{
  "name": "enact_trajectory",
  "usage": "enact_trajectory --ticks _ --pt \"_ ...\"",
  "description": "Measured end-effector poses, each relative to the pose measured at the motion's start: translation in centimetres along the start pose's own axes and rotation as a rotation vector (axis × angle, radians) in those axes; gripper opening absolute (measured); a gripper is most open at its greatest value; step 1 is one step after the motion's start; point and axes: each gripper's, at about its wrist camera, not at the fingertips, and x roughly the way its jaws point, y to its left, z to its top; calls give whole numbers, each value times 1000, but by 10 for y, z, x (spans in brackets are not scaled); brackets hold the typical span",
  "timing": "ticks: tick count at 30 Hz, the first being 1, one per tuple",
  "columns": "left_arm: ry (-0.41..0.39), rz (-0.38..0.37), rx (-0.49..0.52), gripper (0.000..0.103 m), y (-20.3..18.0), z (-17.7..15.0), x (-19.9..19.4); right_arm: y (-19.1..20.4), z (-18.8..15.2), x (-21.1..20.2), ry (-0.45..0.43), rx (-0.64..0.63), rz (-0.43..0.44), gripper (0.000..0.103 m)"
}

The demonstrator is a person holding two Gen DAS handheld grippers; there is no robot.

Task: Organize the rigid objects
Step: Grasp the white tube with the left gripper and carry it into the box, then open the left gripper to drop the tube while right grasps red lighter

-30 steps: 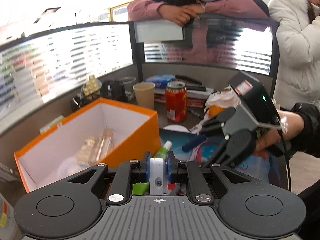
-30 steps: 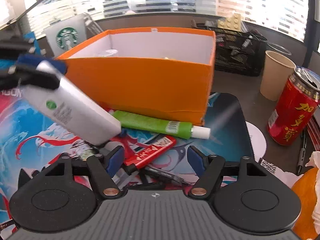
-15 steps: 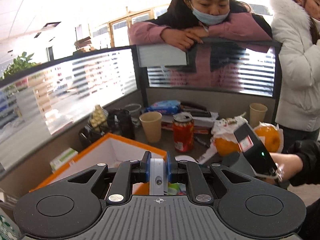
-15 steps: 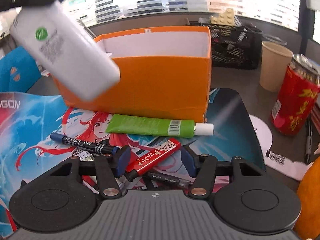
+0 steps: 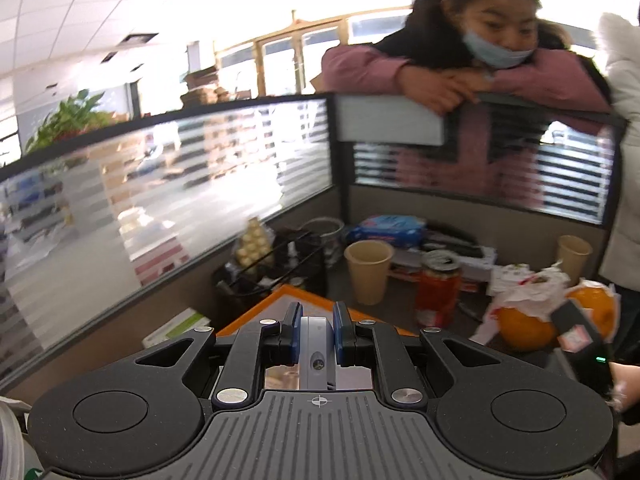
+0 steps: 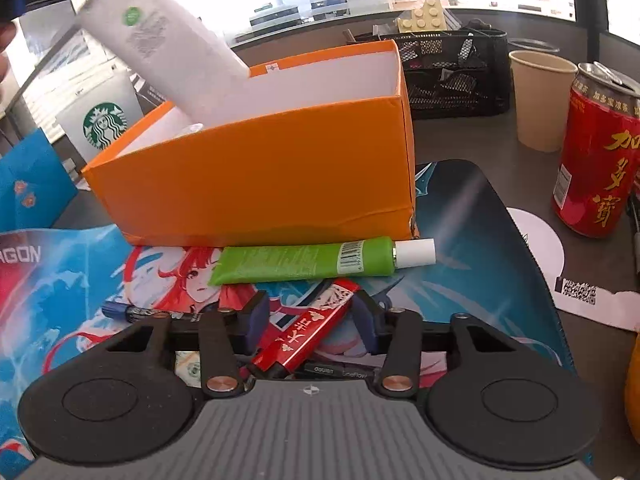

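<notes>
My left gripper [image 5: 316, 330] is shut on a white tube [image 5: 316, 344], seen end-on. In the right wrist view the same white tube [image 6: 168, 44] hangs tilted with its lower end over the open orange box [image 6: 256, 176]. My right gripper [image 6: 314, 318] is open, low over the mat, with its fingers on either side of a red tube [image 6: 308, 334]. A green tube [image 6: 304, 260] with a white cap lies against the box's front wall. A blue pen [image 6: 132, 312] lies to the left. A black pen [image 6: 328, 370] lies under the red tube.
A red drink can [image 6: 596, 156], a paper cup [image 6: 540, 100] and a black mesh organizer [image 6: 452, 72] stand right of and behind the box. A Starbucks bag [image 6: 100, 116] stands at left. Oranges [image 5: 520, 324] lie at right. Two people lean on the partition [image 5: 384, 120].
My left gripper has lifted the white tube up from the mat and over the orange box. My right gripper has lowered around the red tube and narrowed a little.
</notes>
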Motion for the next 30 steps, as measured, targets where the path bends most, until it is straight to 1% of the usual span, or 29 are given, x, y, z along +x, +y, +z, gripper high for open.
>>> enact_trajectory --ticks 2,7,10,11,12,14,16,22,25,30 --pt "8 -3 -25 14 9 -5 11 -1 0 2 0 -18 -16 33" --pt "29 -13 -88 14 24 -18 35 1 -2 3 -9 -53 -33 30" --pt "39 -11 -130 14 33 -24 47 2 -2 3 -13 -78 -42 27" --pt "43 -8 -143 14 36 -26 50 3 -2 3 -13 -82 -41 24" --pt "31 -10 -160 14 40 -28 51 3 -2 2 -12 -84 -38 24" --pt "26 -12 -198 14 48 -28 51 2 -2 2 -11 -83 -29 24" --pt "22 -3 -215 14 54 -30 49 0 -2 1 -9 -72 -14 22" --pt "-1 29 -282 17 73 -42 41 -12 0 3 3 -2 64 19" --pt "-22 33 -353 19 88 -53 38 -15 0 3 4 16 83 19" --pt "-31 69 -464 21 109 -71 36 -20 1 3 9 43 111 18"
